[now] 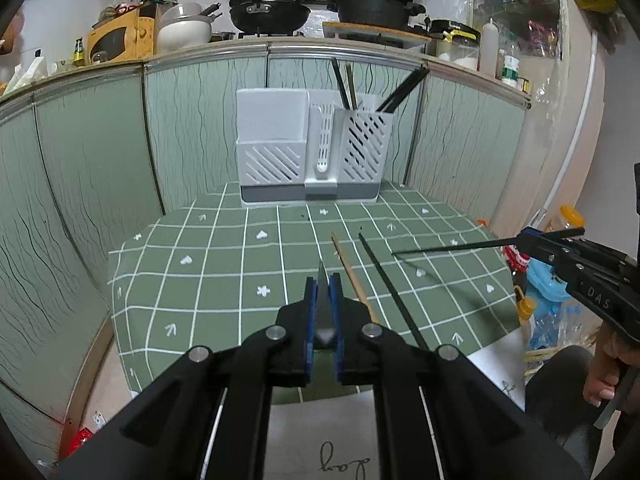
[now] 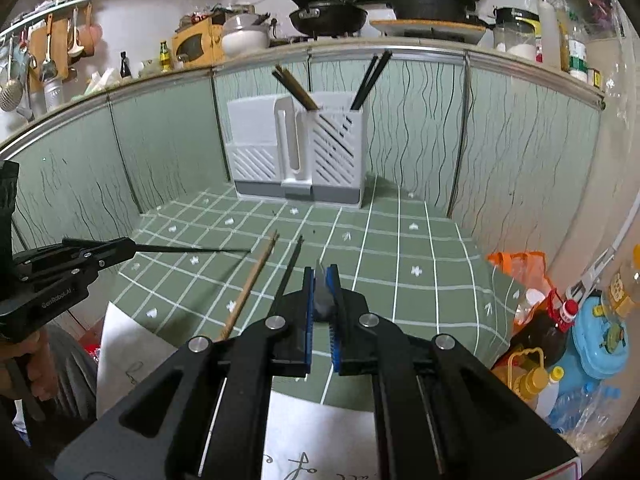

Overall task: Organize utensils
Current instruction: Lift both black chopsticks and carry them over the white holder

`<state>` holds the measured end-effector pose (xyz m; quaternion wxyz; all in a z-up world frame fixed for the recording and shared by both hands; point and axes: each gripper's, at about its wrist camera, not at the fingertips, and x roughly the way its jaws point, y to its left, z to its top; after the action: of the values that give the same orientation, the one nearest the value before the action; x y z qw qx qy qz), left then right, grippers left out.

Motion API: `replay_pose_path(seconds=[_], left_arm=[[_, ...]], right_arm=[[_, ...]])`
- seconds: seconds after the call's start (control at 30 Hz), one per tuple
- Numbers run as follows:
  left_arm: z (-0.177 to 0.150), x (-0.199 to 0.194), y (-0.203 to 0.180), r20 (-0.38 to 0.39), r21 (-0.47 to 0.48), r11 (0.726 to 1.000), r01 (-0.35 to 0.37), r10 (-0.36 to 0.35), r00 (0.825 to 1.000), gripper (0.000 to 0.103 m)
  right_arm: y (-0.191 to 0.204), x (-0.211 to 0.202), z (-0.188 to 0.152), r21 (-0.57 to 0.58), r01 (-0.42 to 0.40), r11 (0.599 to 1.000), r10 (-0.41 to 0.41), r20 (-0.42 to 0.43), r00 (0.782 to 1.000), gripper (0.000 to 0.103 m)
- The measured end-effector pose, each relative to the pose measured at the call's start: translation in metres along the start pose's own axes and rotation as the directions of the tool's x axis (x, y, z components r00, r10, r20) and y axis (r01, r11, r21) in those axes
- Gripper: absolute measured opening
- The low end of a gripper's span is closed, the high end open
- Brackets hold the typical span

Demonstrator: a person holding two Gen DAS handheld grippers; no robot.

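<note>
A bench (image 1: pixel 224 264) covered with a green checked cloth is seen, and a white utensil holder (image 1: pixel 272 148) is set at its back edge against the wall panels. Several stored chopsticks (image 1: pixel 400 92) are stood upright in the holder's right-hand slatted compartment. The left hand-held gripper (image 1: pixel 323 280) is held above the near part of the bench and is pinched on a black chopstick (image 2: pixel 192 249) that points forward along its fingers. The right hand-held gripper (image 2: pixel 321 276) is likewise pressed onto a second dark chopstick (image 1: pixel 452 247), gripped near one end. Two more are left lying on the cloth just beside each other: a wooden chopstick (image 1: pixel 352 272) and a loose black chopstick (image 1: pixel 384 276). These sticks can be judged light, stiff and thin. The black ones are probably smooth and may slip or swivel between the pads. A hold near the thick end is therefore advised, so that the narrow tip can be lowered into the compartment first.
</note>
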<state>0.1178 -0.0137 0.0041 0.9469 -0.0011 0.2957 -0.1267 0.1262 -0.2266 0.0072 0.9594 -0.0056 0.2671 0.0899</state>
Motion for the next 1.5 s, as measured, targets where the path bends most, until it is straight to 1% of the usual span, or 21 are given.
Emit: replay_pose_path(seconds=[0.3, 0.6, 0.8, 0.97, 1.1, 1.23, 1.33, 1.5], left_arm=[[0.026, -0.020, 0.003, 0.047, 0.026, 1.000, 0.009, -0.011, 0.999, 0.008], [0.043, -0.034, 0.005, 0.056, 0.039, 0.998, 0.040, -0.042, 0.998, 0.008], [0.052, -0.038, 0.006, 0.059, 0.059, 0.997, 0.050, -0.054, 0.997, 0.008], [0.062, -0.037, 0.006, 0.054, 0.065, 0.995, 0.075, -0.078, 0.995, 0.008], [0.071, -0.031, 0.007, 0.035, 0.064, 0.993, 0.095, -0.097, 0.995, 0.008], [0.083, -0.026, 0.008, 0.017, 0.053, 0.990, 0.134, -0.135, 0.991, 0.008], [0.092, -0.025, 0.005, 0.022, 0.068, 0.989, 0.130, -0.132, 0.991, 0.008], [0.108, -0.025, 0.003, 0.034, 0.079, 0.985, 0.150, -0.154, 0.988, 0.008]], right_arm=[[0.002, -0.014, 0.027, -0.013, -0.017, 1.000, 0.018, 0.048, 0.999, 0.006], [0.005, -0.027, 0.050, -0.023, -0.032, 0.999, 0.034, 0.080, 0.996, 0.006], [0.003, -0.030, 0.057, -0.034, -0.040, 0.999, 0.042, 0.065, 0.997, 0.006], [-0.002, -0.030, 0.062, -0.031, -0.042, 0.999, 0.044, 0.054, 0.998, 0.006], [-0.007, -0.027, 0.068, -0.025, -0.044, 0.999, 0.045, 0.039, 0.998, 0.006], [-0.013, -0.025, 0.077, -0.021, -0.047, 0.999, 0.048, 0.036, 0.998, 0.006], [-0.018, -0.025, 0.087, -0.017, -0.050, 0.999, 0.050, 0.040, 0.998, 0.006], [-0.026, -0.026, 0.108, -0.016, -0.054, 0.998, 0.055, 0.053, 0.997, 0.006]])
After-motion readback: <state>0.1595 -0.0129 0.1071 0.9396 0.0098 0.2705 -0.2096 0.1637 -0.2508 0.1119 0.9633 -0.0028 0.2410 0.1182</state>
